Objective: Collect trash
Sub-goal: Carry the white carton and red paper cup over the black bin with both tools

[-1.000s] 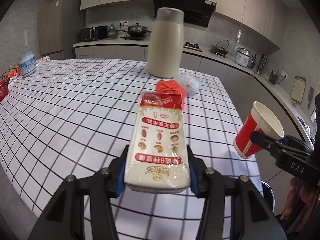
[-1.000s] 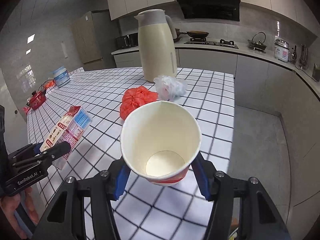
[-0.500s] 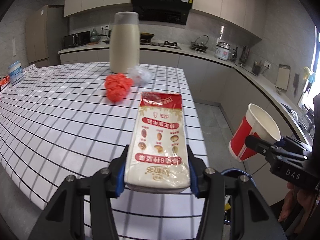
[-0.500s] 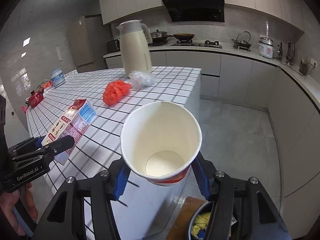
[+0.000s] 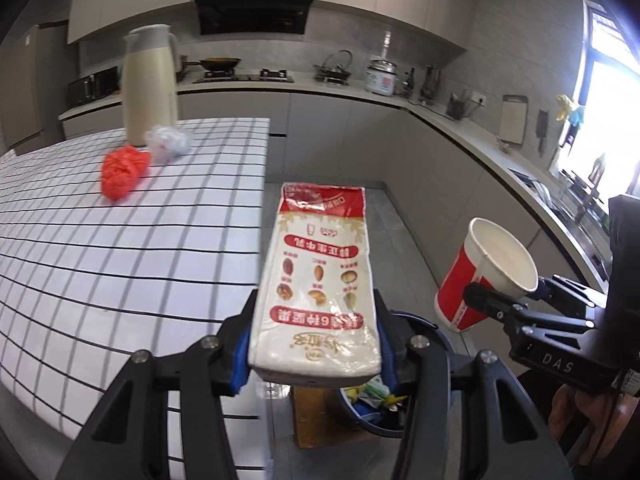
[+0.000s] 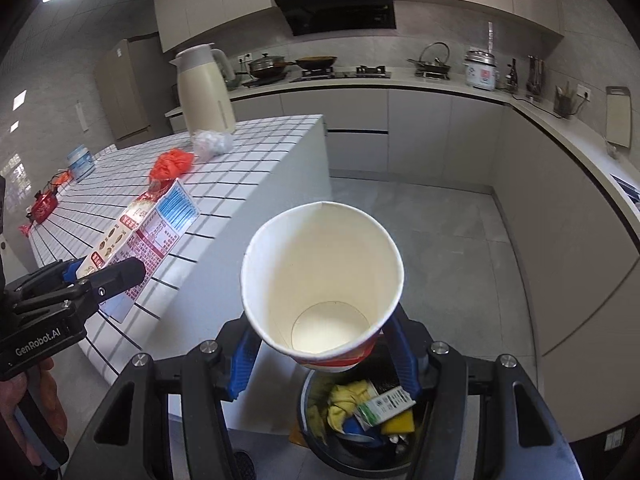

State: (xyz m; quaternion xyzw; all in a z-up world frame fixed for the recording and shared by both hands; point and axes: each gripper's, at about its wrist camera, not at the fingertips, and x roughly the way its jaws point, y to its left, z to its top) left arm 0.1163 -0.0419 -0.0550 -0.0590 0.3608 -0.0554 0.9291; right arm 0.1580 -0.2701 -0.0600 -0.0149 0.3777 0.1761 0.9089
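Observation:
My left gripper (image 5: 316, 344) is shut on a white and red snack packet (image 5: 320, 280), held past the edge of the checked table (image 5: 120, 240); the packet also shows in the right wrist view (image 6: 140, 236). My right gripper (image 6: 320, 352) is shut on an empty red and white paper cup (image 6: 320, 280), held above a dark trash bin (image 6: 360, 412) on the floor that holds several scraps. The cup also shows in the left wrist view (image 5: 484, 276), with the bin (image 5: 376, 404) partly hidden below the packet. A crumpled red bag (image 5: 122, 172) and a clear plastic bag (image 5: 168, 144) lie on the table.
A cream thermos jug (image 5: 150, 84) stands at the table's far end. A blue-lidded tub (image 6: 80, 160) and red items (image 6: 42, 208) sit at the table's far left. Kitchen counters (image 6: 440, 84) run along the back and right walls. A brown mat (image 5: 316, 420) lies by the bin.
Both grippers have swung right, off the table and over the floor, carrying the packet and the cup. The trash bin has come into view beneath them.

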